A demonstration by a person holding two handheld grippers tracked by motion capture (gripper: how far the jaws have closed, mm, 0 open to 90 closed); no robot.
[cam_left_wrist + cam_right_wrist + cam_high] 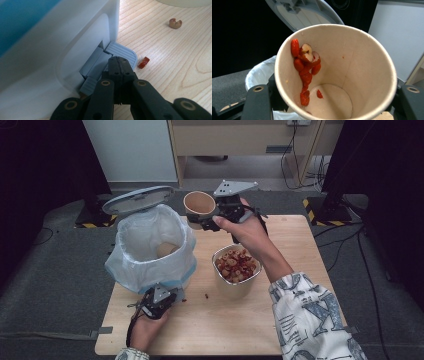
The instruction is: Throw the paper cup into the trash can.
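My right gripper (207, 217) is shut on a paper cup (199, 203), held tilted beside the bin's far right rim. In the right gripper view the paper cup (352, 67) has red and pale dried fruit pieces (305, 65) stuck to its inner wall. My left gripper (167, 295) is shut, its tips pressing on the grey pedal (122, 51) at the foot of the white bin (150, 247). The bin's lid (138, 199) stands raised, and its plastic liner holds a pale lump. A bowl of dried fruit (236, 264) sits right of the bin.
Loose fruit bits lie on the wooden table (280, 320): a red piece (144, 62) beside the pedal, a tan one (175, 23) farther off. Cables and black equipment stand beyond the table's far edge.
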